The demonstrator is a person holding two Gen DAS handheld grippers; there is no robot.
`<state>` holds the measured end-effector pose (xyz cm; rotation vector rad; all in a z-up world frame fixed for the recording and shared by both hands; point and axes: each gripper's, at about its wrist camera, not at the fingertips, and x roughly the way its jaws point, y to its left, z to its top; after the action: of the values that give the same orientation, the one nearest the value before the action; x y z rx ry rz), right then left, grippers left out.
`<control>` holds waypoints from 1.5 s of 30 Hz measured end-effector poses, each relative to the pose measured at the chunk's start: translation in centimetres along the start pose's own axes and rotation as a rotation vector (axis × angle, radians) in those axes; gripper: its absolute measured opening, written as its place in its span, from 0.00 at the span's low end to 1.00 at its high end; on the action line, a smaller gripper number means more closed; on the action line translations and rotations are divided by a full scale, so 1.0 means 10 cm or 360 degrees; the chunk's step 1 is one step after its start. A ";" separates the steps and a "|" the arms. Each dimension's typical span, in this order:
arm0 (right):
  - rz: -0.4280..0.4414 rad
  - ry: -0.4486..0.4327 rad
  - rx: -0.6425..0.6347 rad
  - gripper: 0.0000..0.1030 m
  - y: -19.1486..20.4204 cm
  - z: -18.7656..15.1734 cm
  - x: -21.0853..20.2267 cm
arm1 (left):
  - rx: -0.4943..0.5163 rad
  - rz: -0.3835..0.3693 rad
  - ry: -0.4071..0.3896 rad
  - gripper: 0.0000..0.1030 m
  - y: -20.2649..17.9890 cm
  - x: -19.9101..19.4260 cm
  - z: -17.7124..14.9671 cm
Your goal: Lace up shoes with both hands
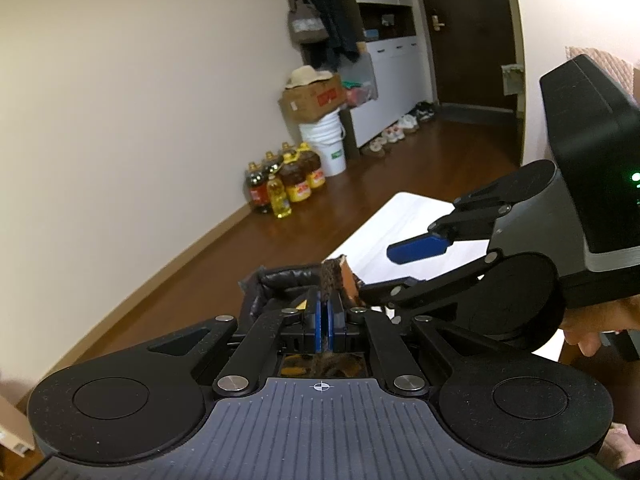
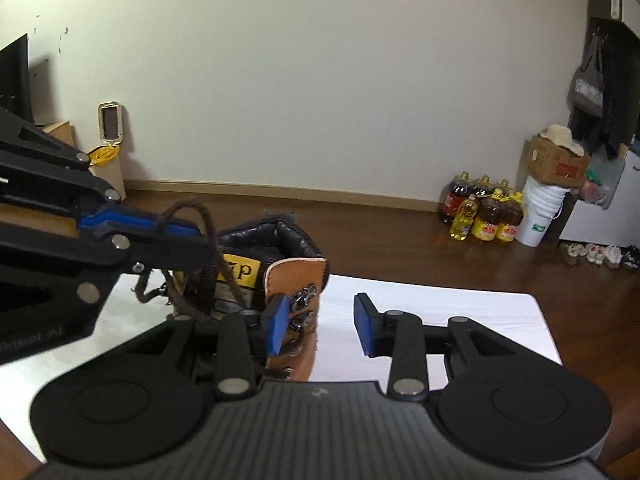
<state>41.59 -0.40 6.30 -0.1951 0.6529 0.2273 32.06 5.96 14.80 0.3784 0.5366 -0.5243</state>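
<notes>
Left gripper (image 1: 323, 320): jaws pinched tight on the dark brown lace (image 1: 329, 280), probably holding it taut above the boot (image 2: 280, 276) so the free length stays clear of the hooks. Right gripper (image 2: 321, 326): jaws spread wide, nothing between them; left pad just beside the metal lace hooks (image 2: 303, 300) on the tan upper, seemingly lined up to take the lace or steady the ankle. Lace loops up over the left gripper's fingers in the right wrist view. Boot stands on a white table (image 2: 460, 308). Beyond: dark wood floor (image 2: 380, 236), cream wall, oil bottles (image 2: 482, 216), white bucket (image 2: 540, 216) under a cardboard box (image 2: 554, 162), shoes by a dark door (image 1: 468, 32)
</notes>
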 end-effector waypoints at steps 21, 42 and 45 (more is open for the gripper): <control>0.1041 0.0430 0.2563 0.29 -1.13 -1.18 0.16 | 0.0090 -0.0010 -0.0053 0.03 -0.11 0.06 -0.13; 0.1188 0.0415 0.2133 0.03 -1.04 -0.78 0.21 | 0.0199 -0.0117 0.0020 0.03 -0.31 0.02 -0.42; 0.1170 0.0466 0.1917 0.03 -1.03 -0.63 0.20 | 0.0196 -0.0140 0.0036 0.03 -0.31 0.04 -0.43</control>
<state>42.26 -11.57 1.32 1.2080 1.0321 0.4712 28.95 5.31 10.53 0.4802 0.5459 -0.6406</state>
